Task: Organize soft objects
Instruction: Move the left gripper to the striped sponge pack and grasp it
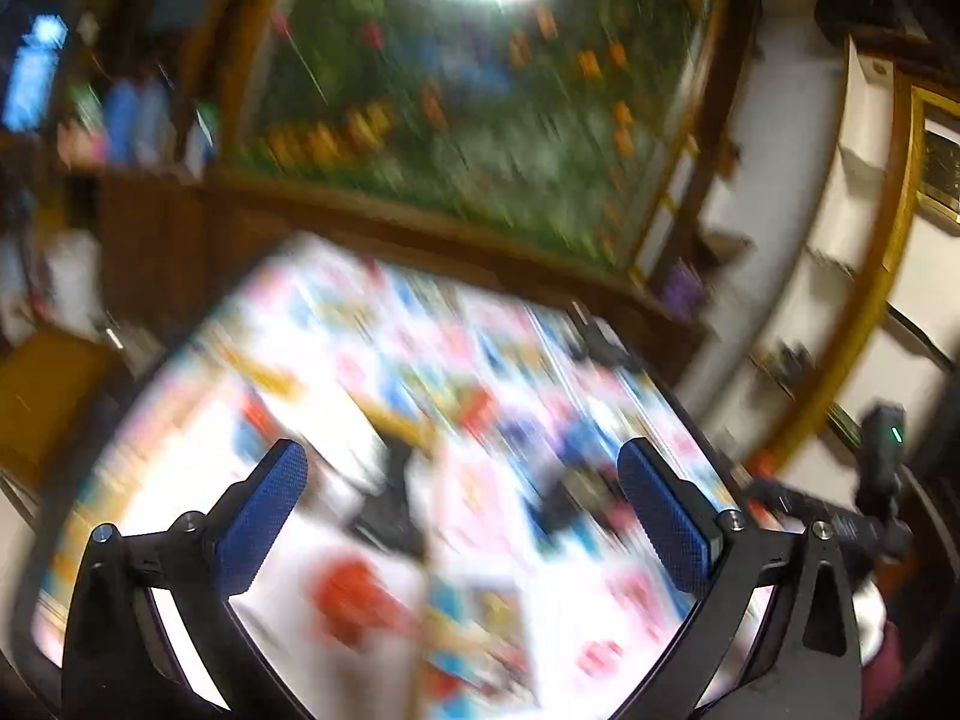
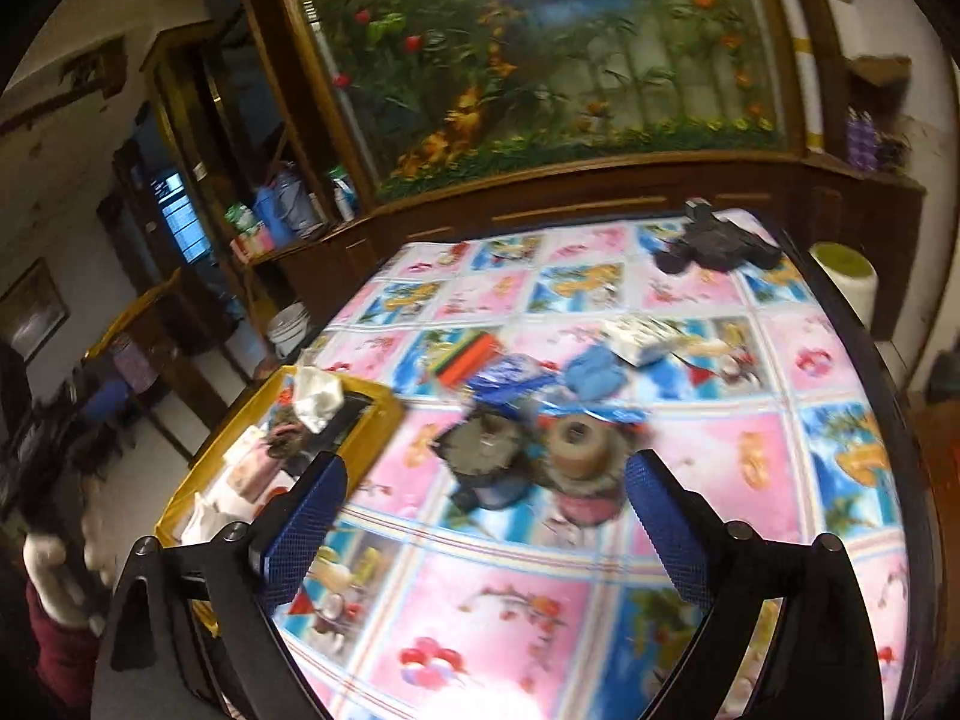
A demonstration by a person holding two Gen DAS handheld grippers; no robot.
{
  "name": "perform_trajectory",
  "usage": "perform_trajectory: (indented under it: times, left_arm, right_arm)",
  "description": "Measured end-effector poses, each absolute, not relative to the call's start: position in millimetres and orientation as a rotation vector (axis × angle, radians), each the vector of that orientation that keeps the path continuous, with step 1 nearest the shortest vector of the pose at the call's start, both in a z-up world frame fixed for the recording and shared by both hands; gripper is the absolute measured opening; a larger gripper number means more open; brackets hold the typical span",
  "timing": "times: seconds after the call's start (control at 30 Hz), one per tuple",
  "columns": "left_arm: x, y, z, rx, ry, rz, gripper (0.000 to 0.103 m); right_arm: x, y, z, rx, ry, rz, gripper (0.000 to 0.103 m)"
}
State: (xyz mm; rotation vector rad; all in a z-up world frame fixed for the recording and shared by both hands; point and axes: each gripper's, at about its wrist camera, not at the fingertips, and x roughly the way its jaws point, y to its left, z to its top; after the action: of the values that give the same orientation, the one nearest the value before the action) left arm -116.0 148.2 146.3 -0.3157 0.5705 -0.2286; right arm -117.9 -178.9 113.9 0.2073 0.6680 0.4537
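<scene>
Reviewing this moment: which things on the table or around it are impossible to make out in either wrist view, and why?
- Left wrist view: everything on the tablecloth is smeared by motion blur; the dark shape between the open jaws cannot be identified.
- Right wrist view: the two round items ahead of the right gripper are blurred.
- Right wrist view: the yellow tray contents are partly hidden by a finger.
- Right wrist view: the gloved hand is cut off by the edge.

Both wrist cams look fwd and down over their own jaws at the bench (image 2: pixel 690 360), from just above its near edge. Left view badly blurred. Shared: bench cloth, flower mural (image 2: pixel 540 60) behind the bench.
</scene>
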Motion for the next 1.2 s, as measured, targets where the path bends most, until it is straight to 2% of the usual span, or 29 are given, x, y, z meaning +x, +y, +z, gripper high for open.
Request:
perform_trajectory:
  times: [0.27,0.37,0.5,0.53,0.7,0.83,0.9,1.07,1.2]
  left_arm:
    - [-95.6,42.1,66.5,-0.188,0.856,-0.353,0.103]
    - [-92.2,23.1,51.0,-0.132,0.919,-0.343,0.103]
    - [-78.4,20.6,15.3,-0.208,1.075,-0.328,0.103]
    - [-84.2,21.2,17.9,-0.2,1.029,-0.317,0.103]
    - [-91.8,24.3,14.5,-0.238,1.019,-0.323,0.103]
    - [-93.1,8.3,14.8,-0.065,1.083,-0.378,0.103]
    - [-90.6,14.5,22.5,-0.118,1.123,-0.448,0.103]
    - [-67.5,35.2,87.2,-0.041,0.938,-0.399,0.103]
    - [-7.8,55.4,112.6,-0.016,0.911,-0.318,0.103]
  right_arm:
    - [-102.8,-226.4,84.1,0.328,0.765,0.394,0.095]
    - [-87.1,-234.7,76.2,0.353,0.782,0.391,0.095]
    - [-73.3,-242.1,59.0,0.395,0.81,0.391,0.095]
    - [-68.7,-242.7,56.2,0.403,0.817,0.391,0.095]
    - [-48.5,-245.3,48.1,0.428,0.833,0.381,0.095]
    - [-33.9,-246.2,47.9,0.434,0.843,0.38,0.095]
    - [-26.5,-244.6,49.5,0.428,0.85,0.384,0.095]
    - [-4.9,-238.9,59.6,0.388,0.87,0.392,0.095]
    - [17.0,-231.6,68.4,0.375,0.898,0.408,0.095]
